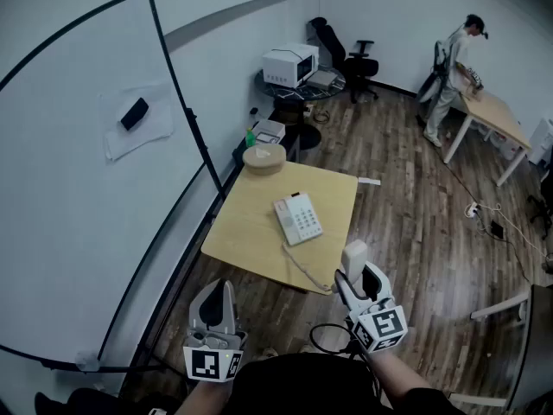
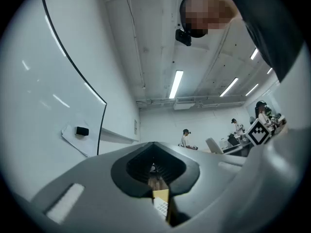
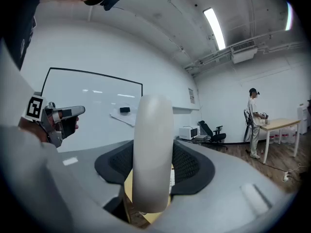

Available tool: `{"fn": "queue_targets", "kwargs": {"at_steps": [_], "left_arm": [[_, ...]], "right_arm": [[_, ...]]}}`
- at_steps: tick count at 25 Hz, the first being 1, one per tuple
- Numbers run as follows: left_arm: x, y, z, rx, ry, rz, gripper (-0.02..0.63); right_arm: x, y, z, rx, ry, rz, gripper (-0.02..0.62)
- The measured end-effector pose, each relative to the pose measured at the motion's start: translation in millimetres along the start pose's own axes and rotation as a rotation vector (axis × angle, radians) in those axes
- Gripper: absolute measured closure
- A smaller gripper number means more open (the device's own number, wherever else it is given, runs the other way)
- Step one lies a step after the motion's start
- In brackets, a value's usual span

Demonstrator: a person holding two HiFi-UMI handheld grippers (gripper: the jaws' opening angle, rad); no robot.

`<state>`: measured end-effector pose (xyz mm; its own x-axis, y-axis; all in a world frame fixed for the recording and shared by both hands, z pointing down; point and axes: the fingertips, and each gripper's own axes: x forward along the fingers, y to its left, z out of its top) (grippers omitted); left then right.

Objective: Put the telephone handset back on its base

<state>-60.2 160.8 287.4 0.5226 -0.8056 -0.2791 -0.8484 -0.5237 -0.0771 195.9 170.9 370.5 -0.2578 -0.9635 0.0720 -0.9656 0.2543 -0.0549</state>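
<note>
**Head view:** the telephone handset (image 1: 354,259) is held upright in the right gripper (image 1: 360,279) at lower centre. The base (image 1: 298,219) lies up and to the left of it on the table (image 1: 246,236), nearer this gripper than the other.

**Left gripper view:** the left gripper (image 2: 156,181) is seen closed and empty.

**Right gripper view:** the jaws are clamped across the handset's long axis.

Handset (image 3: 153,152) blocks most of the base (image 1: 288,211) in the right gripper view — keypad (image 1: 304,223) probably too small to read
</note>
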Motion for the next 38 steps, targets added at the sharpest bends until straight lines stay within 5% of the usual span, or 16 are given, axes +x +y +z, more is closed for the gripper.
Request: {"fn": "queue_targets", "kwargs": {"at_steps": [24, 38], "left_arm": [[3.1, -14.8, -10.7, 0.024, 0.015, 0.024, 0.606], [32.8, 33.6, -17.9, 0.046, -0.003, 0.079, 0.606]], "right_arm": [[7.9, -0.9, -10.2, 0.025, -0.012, 0.065, 0.365], [56.3, 3.6, -0.4, -0.008, -0.021, 0.074, 0.367]]}}
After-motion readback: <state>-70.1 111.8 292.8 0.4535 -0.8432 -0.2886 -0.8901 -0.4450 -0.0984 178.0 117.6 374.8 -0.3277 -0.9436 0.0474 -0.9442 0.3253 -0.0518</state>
